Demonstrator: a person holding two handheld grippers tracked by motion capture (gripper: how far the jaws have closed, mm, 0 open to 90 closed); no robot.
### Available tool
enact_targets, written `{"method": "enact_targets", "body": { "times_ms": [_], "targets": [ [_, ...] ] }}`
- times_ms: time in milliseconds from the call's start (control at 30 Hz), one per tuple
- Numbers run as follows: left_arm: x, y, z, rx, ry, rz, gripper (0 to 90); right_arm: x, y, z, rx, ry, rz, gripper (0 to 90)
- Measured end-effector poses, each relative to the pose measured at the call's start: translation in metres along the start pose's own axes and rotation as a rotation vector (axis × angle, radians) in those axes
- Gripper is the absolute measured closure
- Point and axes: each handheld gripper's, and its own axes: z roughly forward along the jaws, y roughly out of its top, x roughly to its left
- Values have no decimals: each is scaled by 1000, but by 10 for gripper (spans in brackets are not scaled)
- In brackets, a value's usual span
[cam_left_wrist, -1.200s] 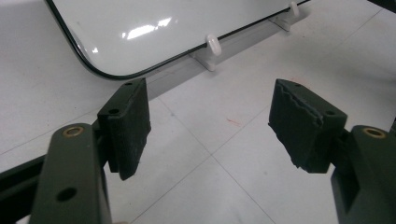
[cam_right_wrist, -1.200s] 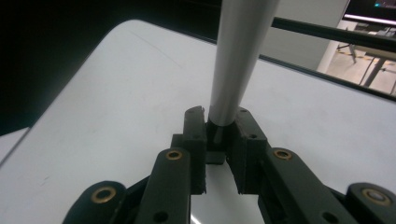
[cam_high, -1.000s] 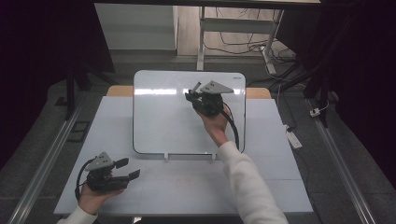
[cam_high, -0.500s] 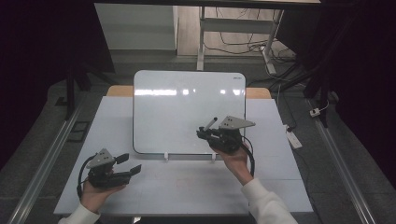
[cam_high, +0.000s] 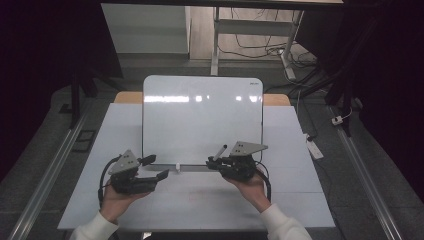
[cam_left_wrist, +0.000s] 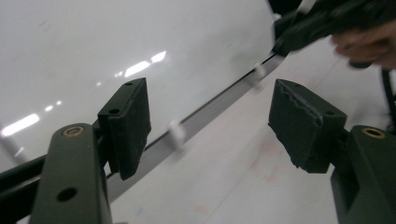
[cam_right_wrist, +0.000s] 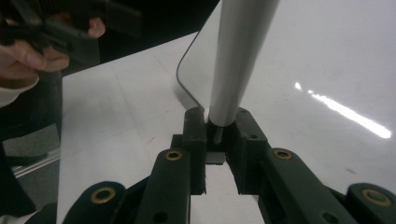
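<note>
Right gripper (cam_high: 216, 159) pinches a marker (cam_right_wrist: 240, 60), probably by its tip; it could slip onto the whiteboard (cam_high: 200, 120). Left gripper (cam_high: 156, 168) hangs wide open, empty.

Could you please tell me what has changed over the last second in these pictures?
The right gripper, shut on the marker, drew back from the far part of the whiteboard to its near edge. The left gripper, jaws open and empty, shifted slightly toward the board. The whiteboard stayed put.

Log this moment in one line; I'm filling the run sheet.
right gripper: shut on marker | left gripper: open | whiteboard: blank
</note>
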Motion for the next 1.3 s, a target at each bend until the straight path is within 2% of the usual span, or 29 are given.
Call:
{"method": "enact_targets", "body": {
  "times_ms": [133,333,467,667,767,867,933,967,1100,1167,1300],
  "targets": [
    [-11,16,16,4,-45,36,304,4,-4,6,20,23,2,775],
    [-22,34,39,4,-120,52,317,9,-7,14,40,54,3,775],
    [-31,44,52,0,-171,83,350,12,-9,20,59,77,8,774],
    [-40,52,67,3,-225,120,457,15,-11,26,73,96,10,775],
    [-44,53,72,-1,-234,147,579,16,-12,28,74,101,14,774],
    [-44,53,74,-4,-217,150,749,17,-12,29,74,107,12,773],
    [-44,53,73,-6,-192,167,792,18,-12,29,73,112,18,772],
    [-43,53,72,-5,-178,175,804,17,-12,30,72,119,29,770],
    [-41,53,68,-13,-170,157,810,19,-13,30,56,126,44,749],
    [-38,53,65,-14,-140,162,810,21,-12,28,35,116,43,674],
    [-21,56,52,-37,-87,114,810,20,-11,14,-16,77,48,603]
  ]
}}
